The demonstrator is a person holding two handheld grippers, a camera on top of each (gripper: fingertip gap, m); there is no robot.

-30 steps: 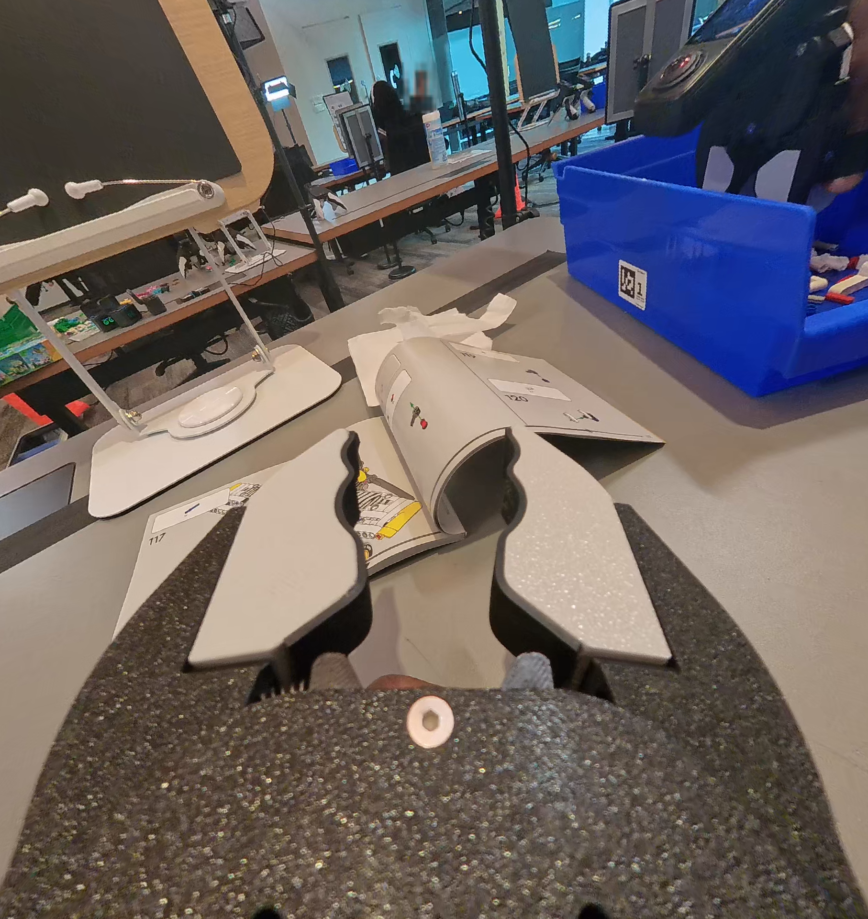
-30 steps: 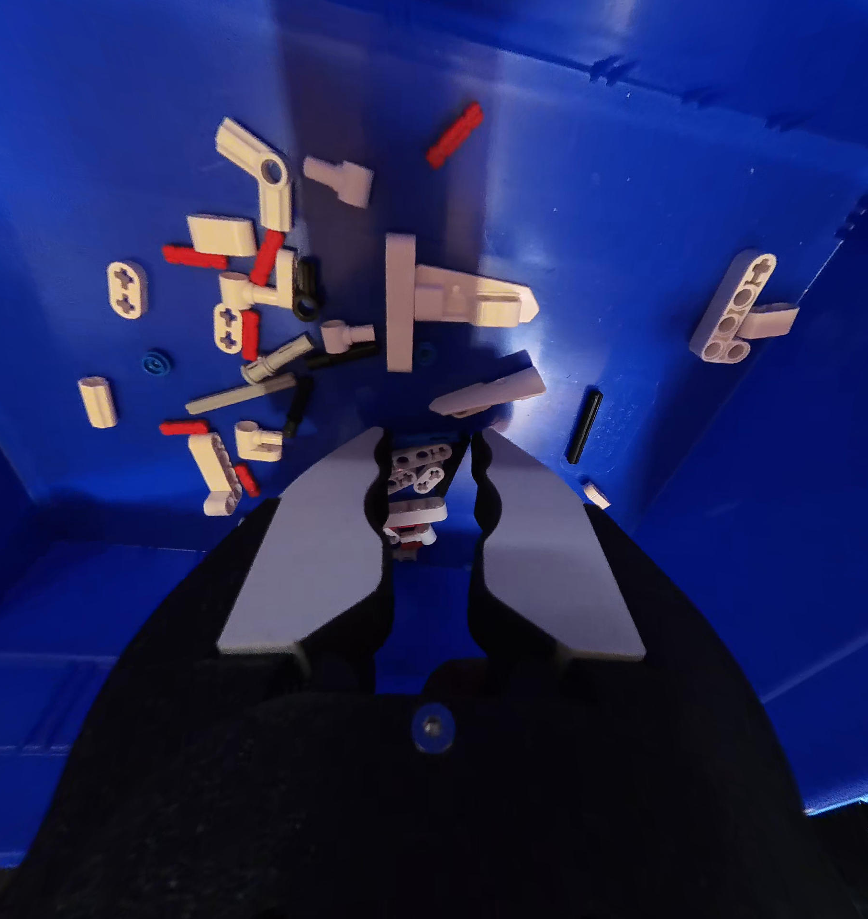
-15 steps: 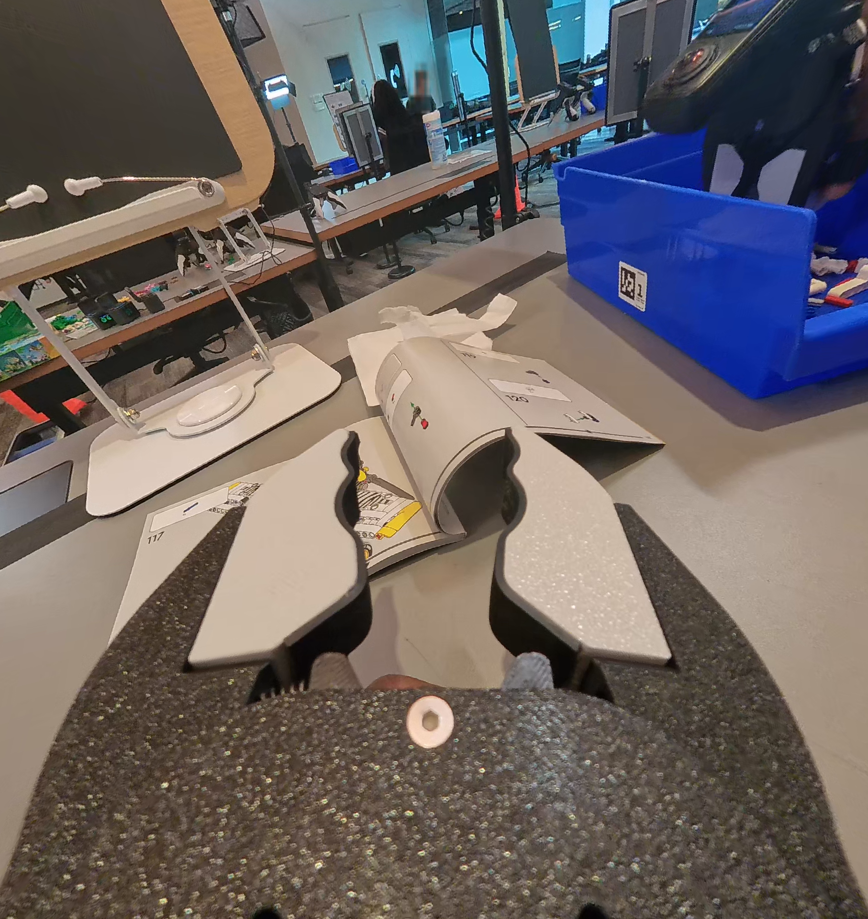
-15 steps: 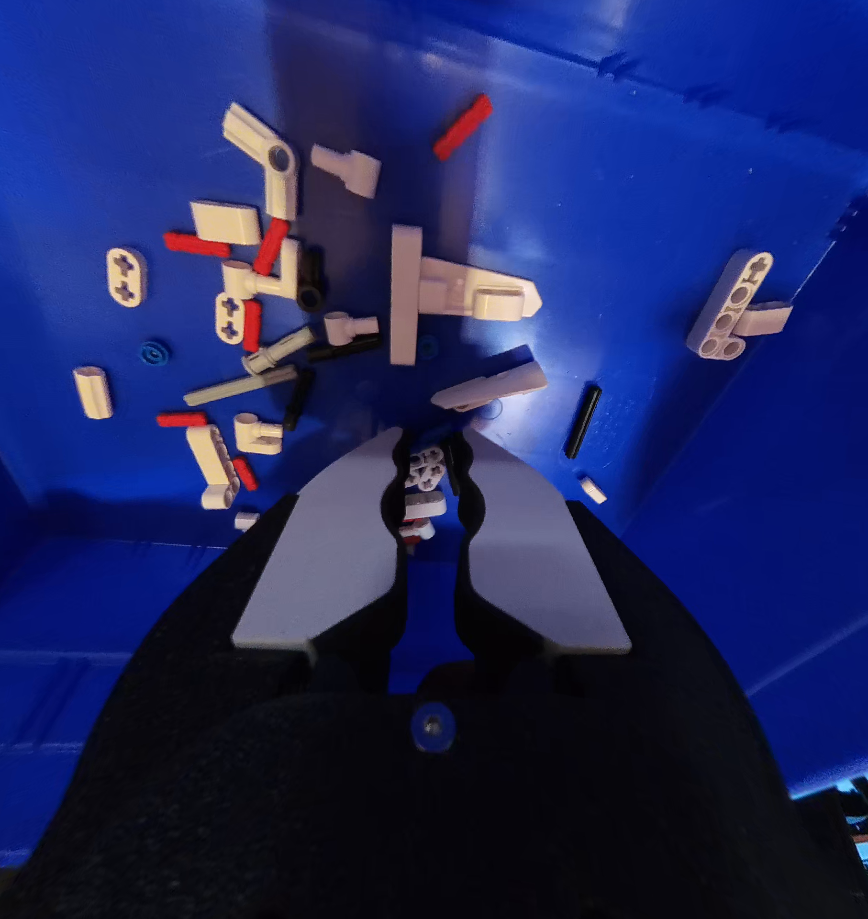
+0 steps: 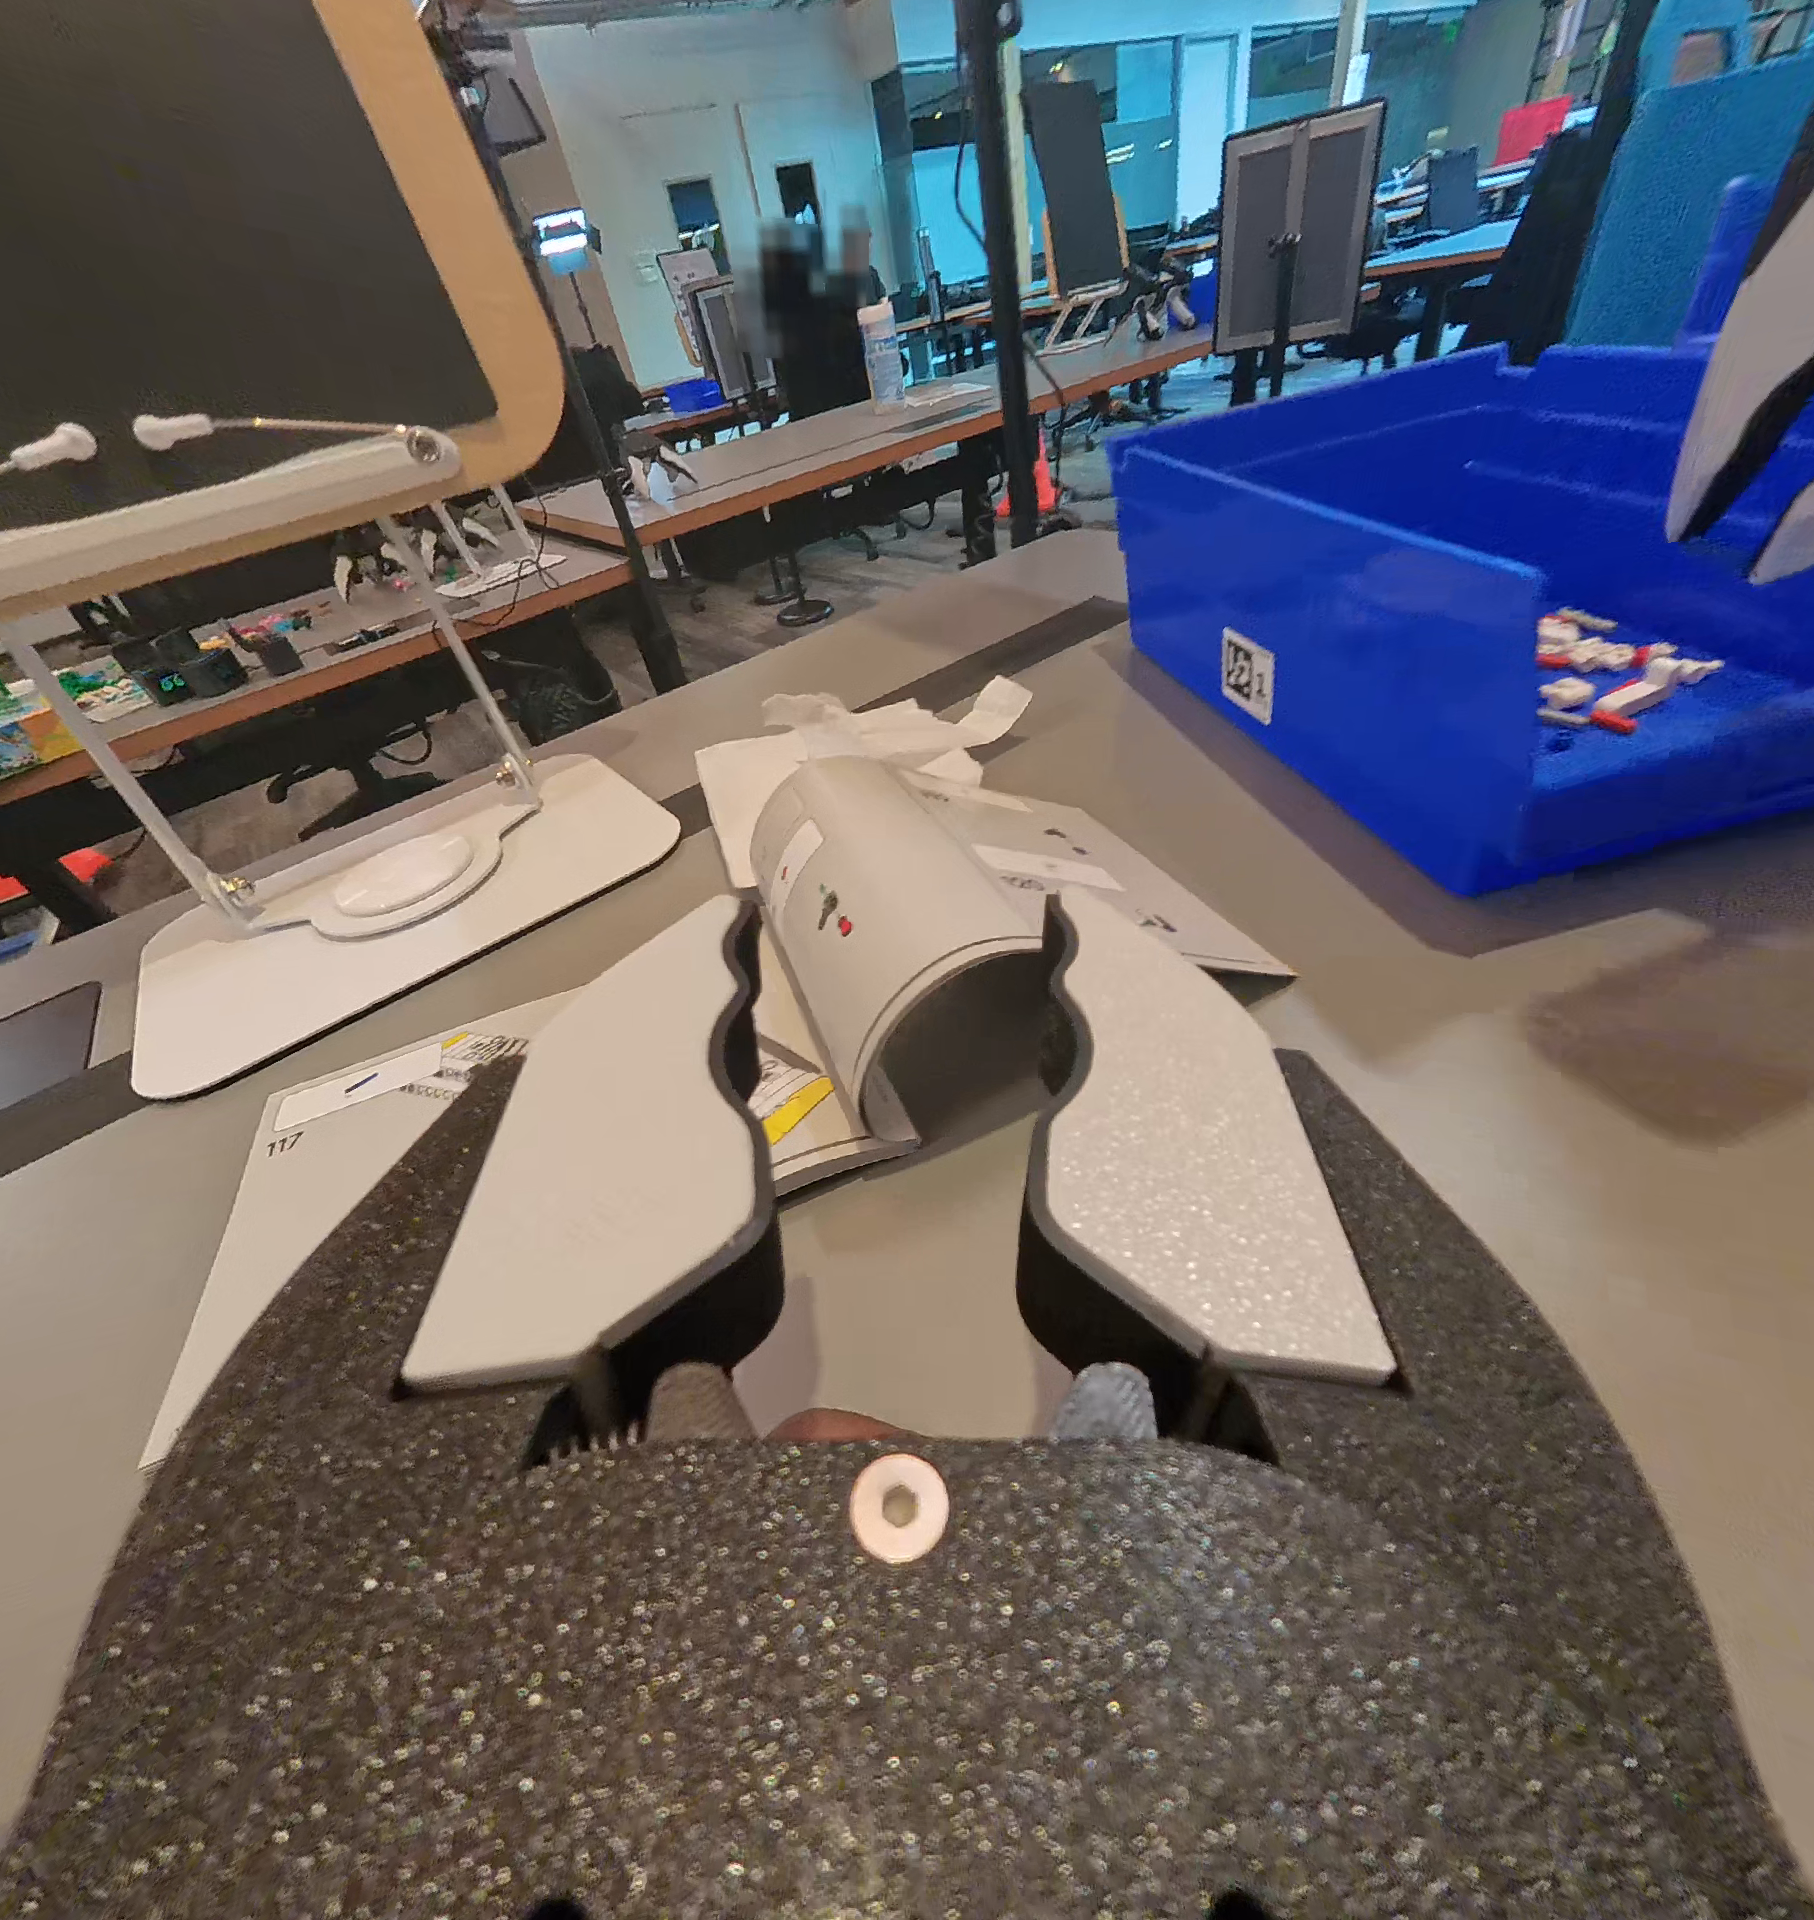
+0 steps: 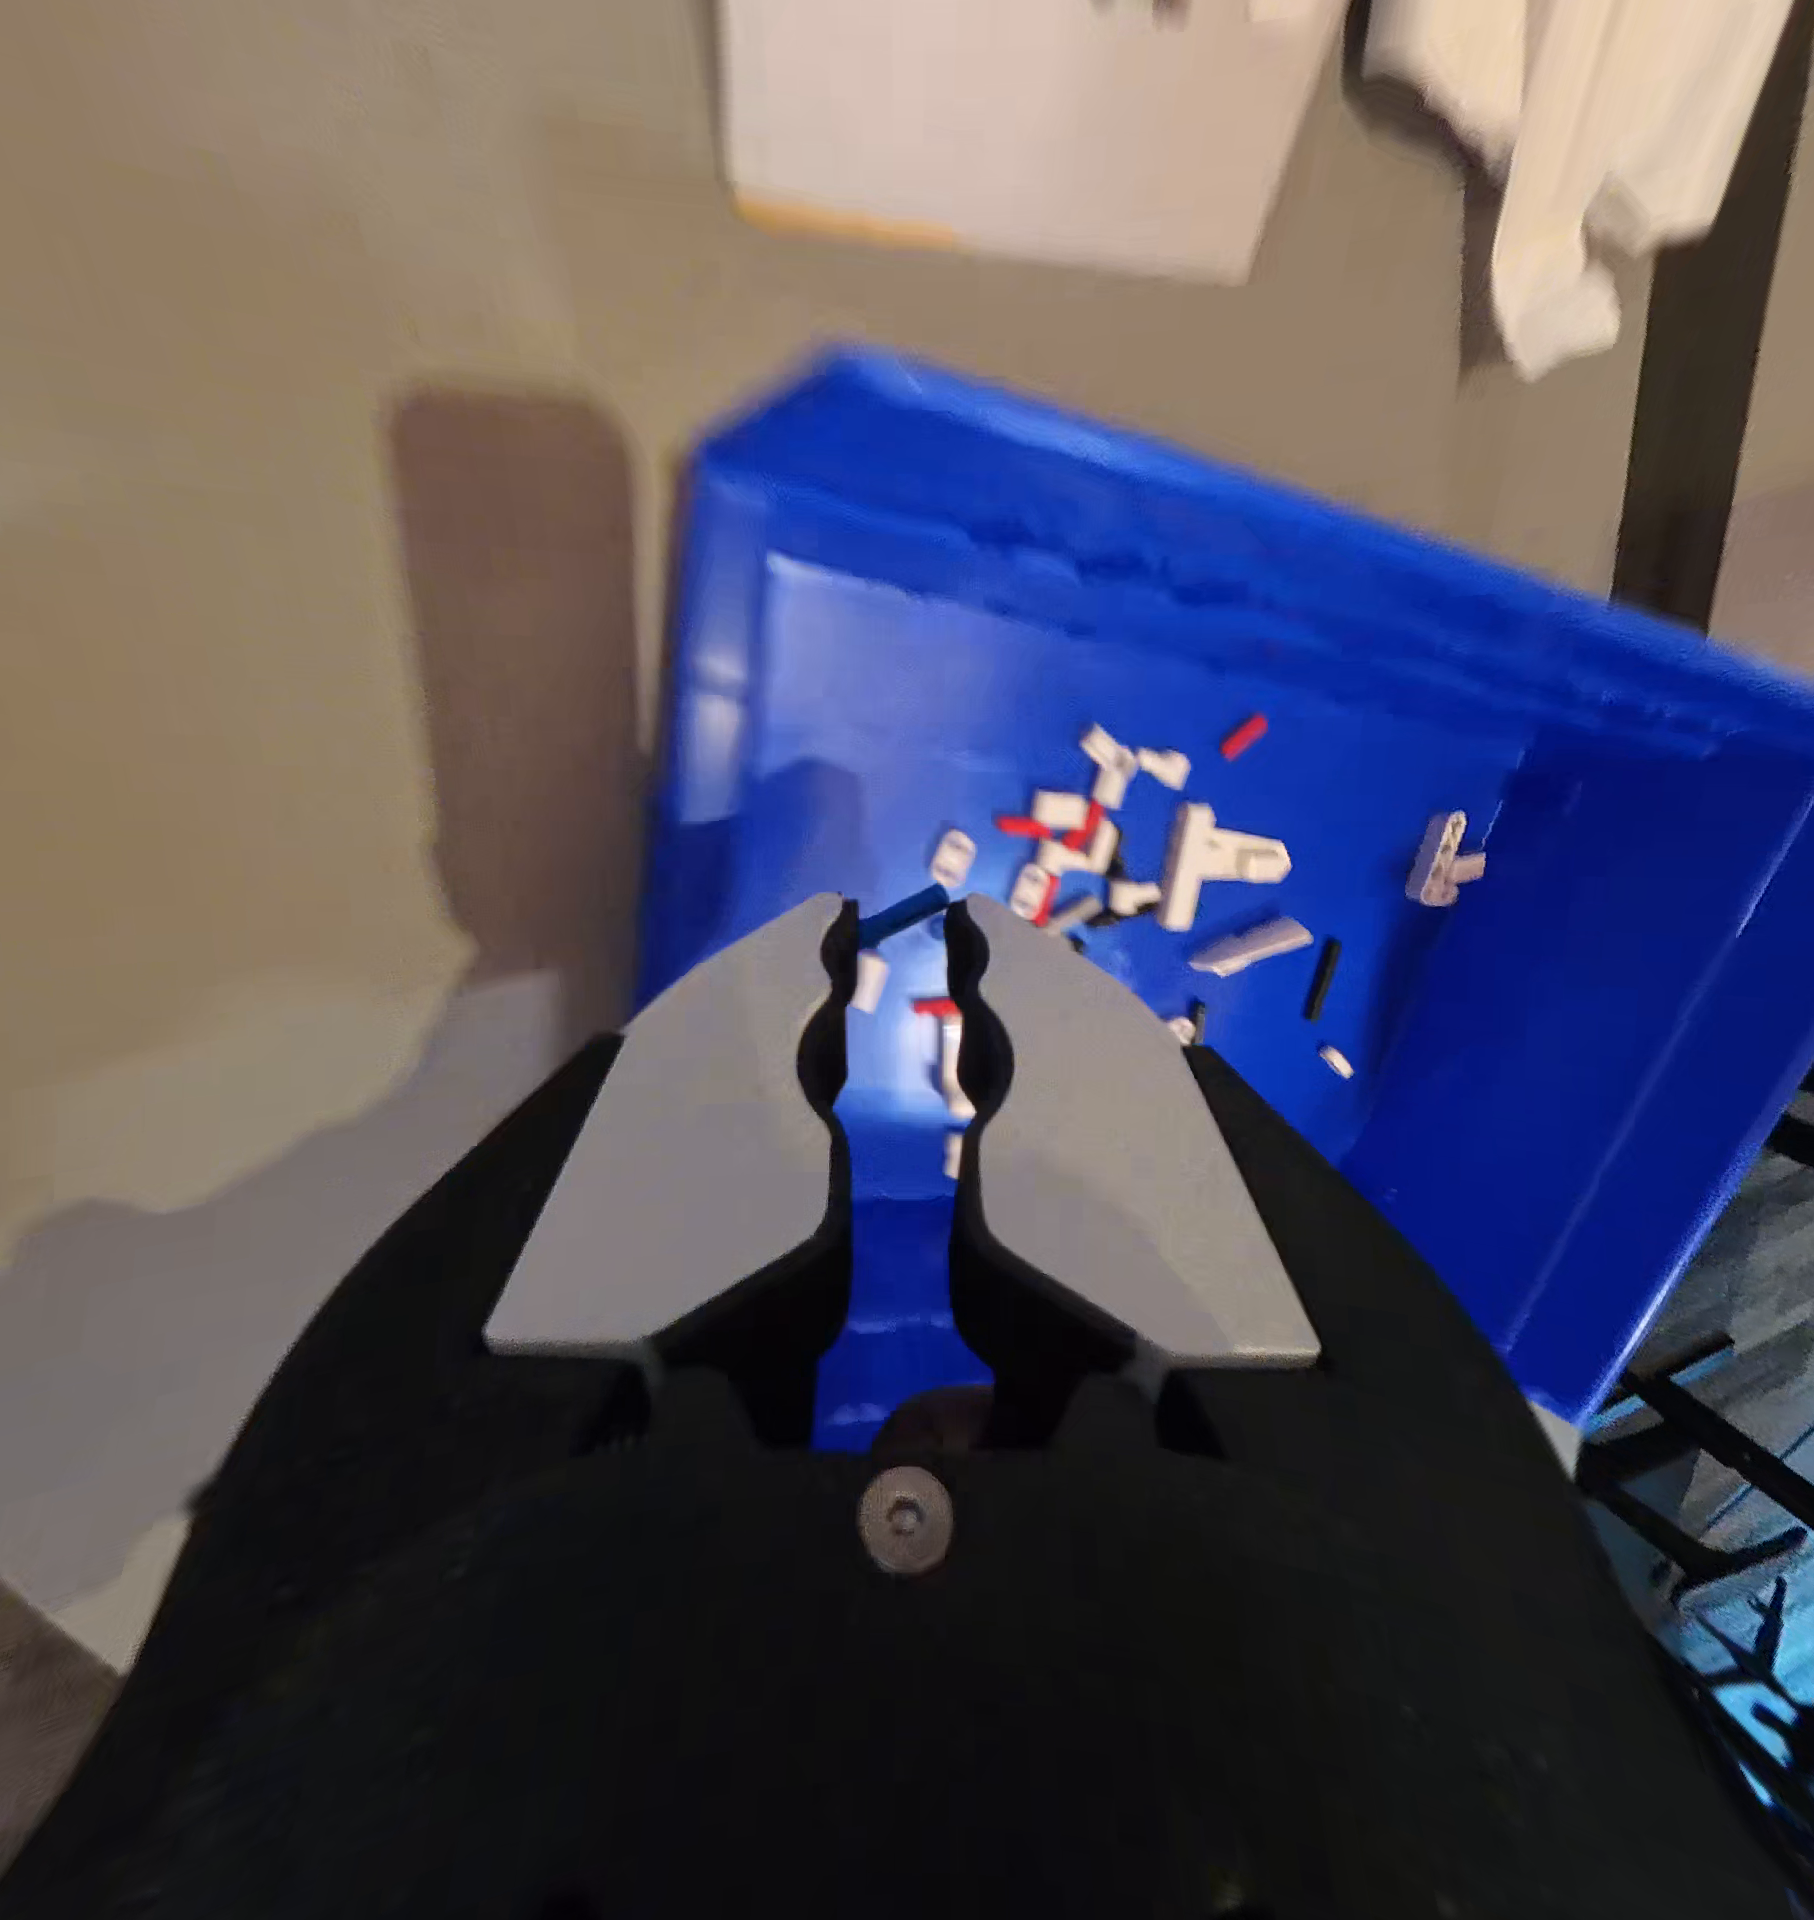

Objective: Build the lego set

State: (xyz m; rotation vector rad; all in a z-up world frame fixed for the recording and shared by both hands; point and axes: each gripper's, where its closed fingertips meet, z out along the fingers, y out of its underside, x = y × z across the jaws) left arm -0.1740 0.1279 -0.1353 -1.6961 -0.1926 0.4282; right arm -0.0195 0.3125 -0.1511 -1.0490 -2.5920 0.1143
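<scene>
The right tool, a second ago low inside the blue bin among loose white, red and black building pieces, has risen above it, pinching a small blue pin at its tips. The left tool stays spread over the curled instruction booklet on the grey worktop.

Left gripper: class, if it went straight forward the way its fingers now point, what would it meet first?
Most likely the curled grey page of the open booklet, which arches up just ahead of the open left gripper. The crumpled white tissue lies farther on. How close the page is to the fingertips is unclear.
</scene>
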